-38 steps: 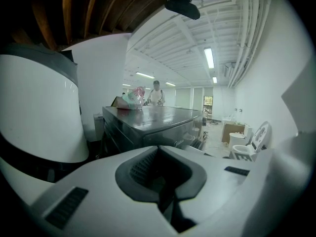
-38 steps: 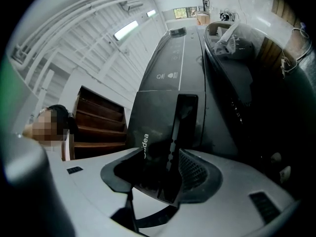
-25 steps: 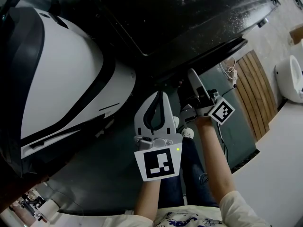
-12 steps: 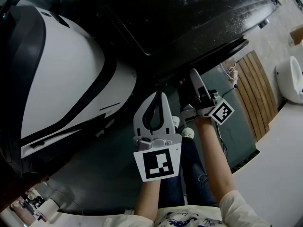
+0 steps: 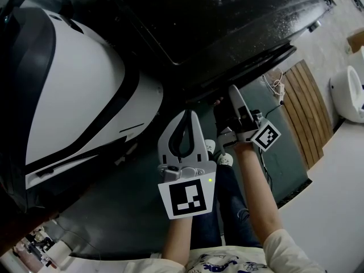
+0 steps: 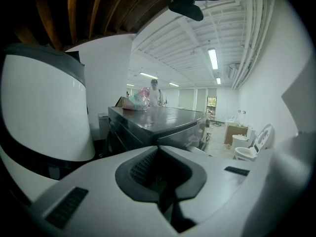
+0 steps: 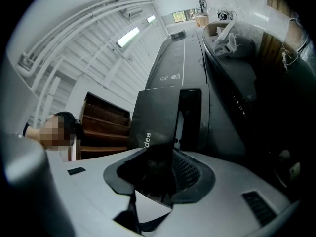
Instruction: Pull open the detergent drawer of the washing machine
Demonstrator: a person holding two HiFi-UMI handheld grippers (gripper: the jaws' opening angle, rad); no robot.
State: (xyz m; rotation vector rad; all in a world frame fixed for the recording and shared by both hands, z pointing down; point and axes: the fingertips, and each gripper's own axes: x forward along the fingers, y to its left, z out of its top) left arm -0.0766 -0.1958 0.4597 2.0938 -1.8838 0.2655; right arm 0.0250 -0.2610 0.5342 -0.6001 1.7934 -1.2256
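The black washing machine [image 5: 227, 16] fills the top of the head view. My right gripper [image 5: 233, 91] reaches up at its front edge. In the right gripper view the dark detergent drawer front [image 7: 158, 115], with white lettering, stands between the closing jaws of the right gripper [image 7: 163, 154], and its lower end reaches down into the hollow between them. The ribbed right pad [image 7: 190, 174] still shows bare beside it. My left gripper [image 5: 187, 114] hangs shut and empty a little lower and to the left. In its own view the left gripper [image 6: 159, 149] points past the machine [image 6: 158, 120].
A large white and black appliance [image 5: 74, 95] stands close on the left. A wooden slatted panel [image 5: 307, 107], a white cable [image 5: 278, 87] and a white toilet bowl [image 5: 350, 95] are on the right. The person's legs and shoes [image 5: 224, 159] are below the grippers.
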